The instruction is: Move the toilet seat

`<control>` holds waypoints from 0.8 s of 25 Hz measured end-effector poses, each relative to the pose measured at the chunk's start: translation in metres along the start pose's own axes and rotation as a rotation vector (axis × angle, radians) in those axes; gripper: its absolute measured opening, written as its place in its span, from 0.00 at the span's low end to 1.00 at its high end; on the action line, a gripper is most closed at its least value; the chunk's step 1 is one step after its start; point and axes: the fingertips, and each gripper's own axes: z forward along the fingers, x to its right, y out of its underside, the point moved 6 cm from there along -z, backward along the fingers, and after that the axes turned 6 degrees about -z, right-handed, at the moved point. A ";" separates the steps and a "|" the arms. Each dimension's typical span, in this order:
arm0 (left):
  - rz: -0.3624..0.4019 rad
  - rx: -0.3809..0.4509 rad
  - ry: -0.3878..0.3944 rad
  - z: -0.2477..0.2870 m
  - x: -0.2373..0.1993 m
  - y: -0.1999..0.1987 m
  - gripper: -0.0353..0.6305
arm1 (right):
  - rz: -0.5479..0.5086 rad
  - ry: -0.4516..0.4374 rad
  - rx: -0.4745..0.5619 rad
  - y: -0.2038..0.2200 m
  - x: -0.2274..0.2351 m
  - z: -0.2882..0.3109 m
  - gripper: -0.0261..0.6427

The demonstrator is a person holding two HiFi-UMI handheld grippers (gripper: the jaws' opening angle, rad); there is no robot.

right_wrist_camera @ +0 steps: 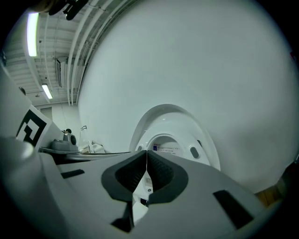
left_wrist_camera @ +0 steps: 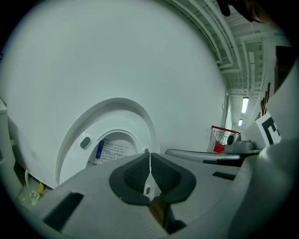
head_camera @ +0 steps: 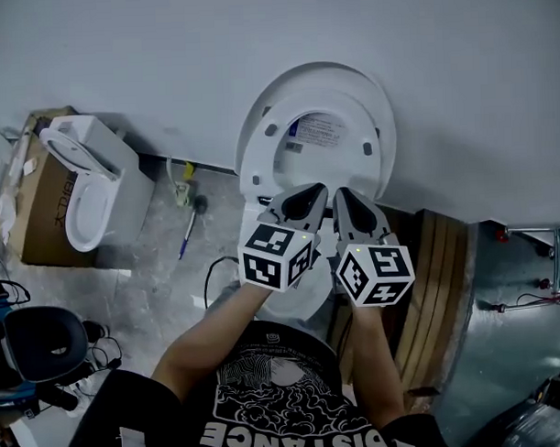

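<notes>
The white toilet seat (head_camera: 349, 110) and its lid stand raised, leaning on the white wall behind the bowl (head_camera: 306, 304). Two grey bumpers show on the ring, and a printed label sits inside it. My left gripper (head_camera: 317, 191) and right gripper (head_camera: 341, 196) are side by side just in front of the seat's lower edge, pointing at it; contact cannot be judged. Both are shut with nothing between the pads. In the left gripper view the seat (left_wrist_camera: 79, 135) rises beyond the shut left gripper (left_wrist_camera: 148, 154). In the right gripper view the seat (right_wrist_camera: 198, 140) stands behind the shut right gripper (right_wrist_camera: 147, 153).
A second white toilet (head_camera: 90, 179) rests beside a cardboard box (head_camera: 36, 204) at the left. Wooden boards (head_camera: 438, 277) lean at the right of the bowl. A black chair (head_camera: 41, 341) and cables lie at the lower left. A red cart (left_wrist_camera: 223, 139) stands far off.
</notes>
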 end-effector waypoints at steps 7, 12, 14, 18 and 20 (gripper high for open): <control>0.061 0.008 -0.029 -0.013 0.018 0.008 0.08 | -0.066 -0.020 -0.030 0.006 -0.007 -0.017 0.07; 0.064 0.014 -0.040 -0.013 0.021 0.011 0.08 | -0.083 -0.027 -0.028 0.008 -0.006 -0.019 0.06; 0.060 0.016 -0.044 -0.012 0.022 0.010 0.08 | -0.083 -0.028 -0.025 0.007 -0.004 -0.020 0.07; 0.062 0.017 -0.048 -0.011 0.024 0.010 0.08 | -0.082 -0.031 -0.020 0.006 -0.001 -0.020 0.07; 0.064 0.016 -0.050 -0.010 0.024 0.009 0.08 | -0.083 -0.034 -0.019 0.006 -0.001 -0.019 0.07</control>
